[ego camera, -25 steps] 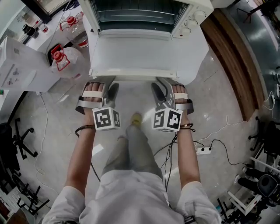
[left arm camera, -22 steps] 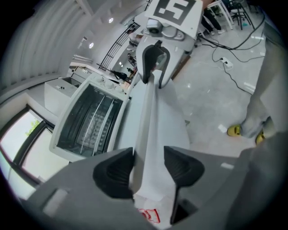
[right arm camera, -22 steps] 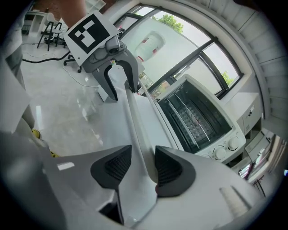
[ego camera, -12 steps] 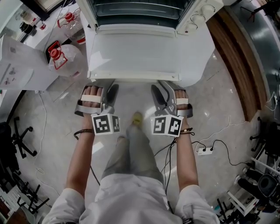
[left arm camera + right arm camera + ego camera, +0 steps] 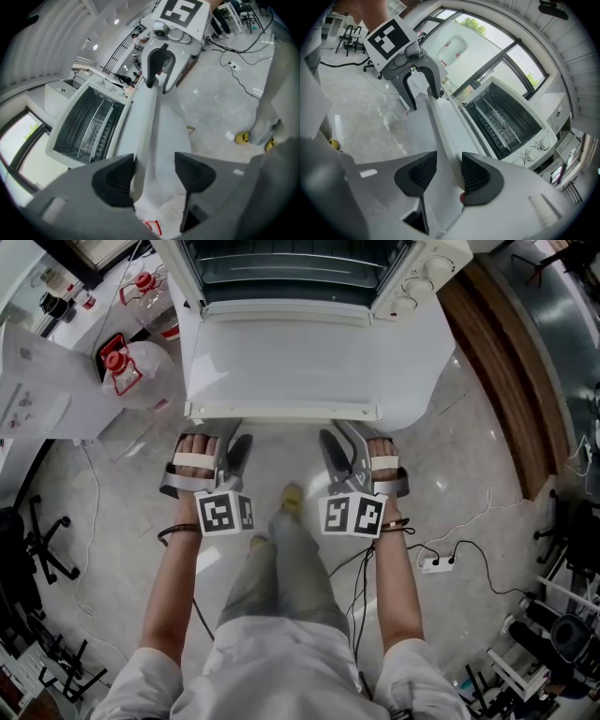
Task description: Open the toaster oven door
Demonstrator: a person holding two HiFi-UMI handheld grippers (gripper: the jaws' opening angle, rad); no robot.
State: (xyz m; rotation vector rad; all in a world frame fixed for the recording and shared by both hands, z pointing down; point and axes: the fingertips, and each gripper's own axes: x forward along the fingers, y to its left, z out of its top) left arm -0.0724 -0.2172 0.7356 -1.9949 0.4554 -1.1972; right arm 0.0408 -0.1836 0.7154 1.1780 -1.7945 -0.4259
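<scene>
**Toaster oven door down flat; both claws released at its handle**

Finds the toaster oven door (image 5: 281, 362) swung fully down and lying level, hinged at its far side to the toaster oven (image 5: 417, 282). Notes the oven seated on a white worktop (image 5: 427, 381), cavity exposed, wire rack (image 5: 501, 124) visible inside. Locates the handle (image 5: 281, 412) along the door's near edge, out over the floor (image 5: 112, 521).

Places the left claw (image 5: 228, 434) at the left end of the handle and the right claw (image 5: 342, 435) at the right end. Records both as reaching away from the person and tilted downward, with the marker cubes (image 5: 223, 514) at their near ends.

Left gripper view: rates the left claw as released, jaws just opened wider, with the handle between them. Sees one pad close beside the handle and the other standing clear across a plain gap.

Right gripper view: rates the right claw as released too, jaws just opened, again with the handle between them. Sees the pads (image 5: 474, 176) close on either side, with no firm press to be made out.

Logs, to the left of the oven, clear bottles (image 5: 136, 367) with red caps. Logs a yellow shoe (image 5: 292, 495) on the floor between the two claws.
</scene>
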